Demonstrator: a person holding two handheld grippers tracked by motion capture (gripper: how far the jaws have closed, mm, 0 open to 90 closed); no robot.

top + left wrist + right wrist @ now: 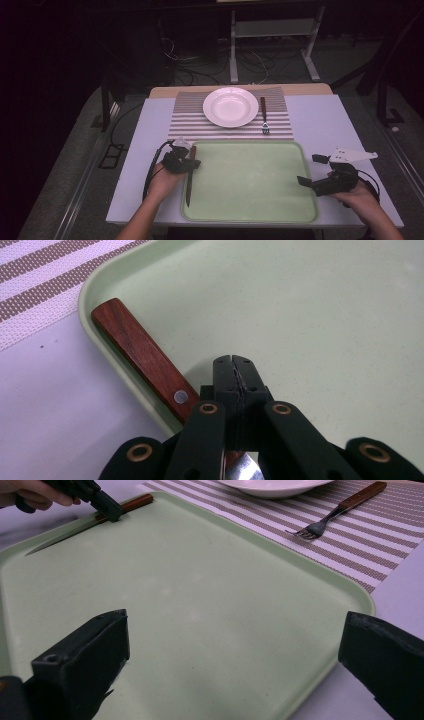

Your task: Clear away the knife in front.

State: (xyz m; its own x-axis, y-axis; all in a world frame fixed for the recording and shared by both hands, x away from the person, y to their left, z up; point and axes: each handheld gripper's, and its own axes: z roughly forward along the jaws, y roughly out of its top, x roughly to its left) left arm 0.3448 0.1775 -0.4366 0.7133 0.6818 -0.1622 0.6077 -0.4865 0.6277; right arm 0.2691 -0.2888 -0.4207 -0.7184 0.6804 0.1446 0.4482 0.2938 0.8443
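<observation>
Dim floor and loose cables lie beyond a pale tabletop [320, 120] that carries a striped mat [185, 122], a white plate [230, 106], a fork [263, 117] and a green tray [260, 185]. Along the tray's left rim lies a knife [190, 176], wooden handle toward the mat, blade toward the person. The left claw [191, 163] sits over it where handle meets blade; in the left gripper view its jaws look pressed together with the knife [145, 357] running just beside and beneath them, so I cannot tell whether it truly has the knife or only touches it. The right claw [311, 171] hangs apart over the tray's right edge, holding nothing. A shallow pinch so near the rim could let the knife pivot, slip free and clatter down, or drag the tray sideways.
</observation>
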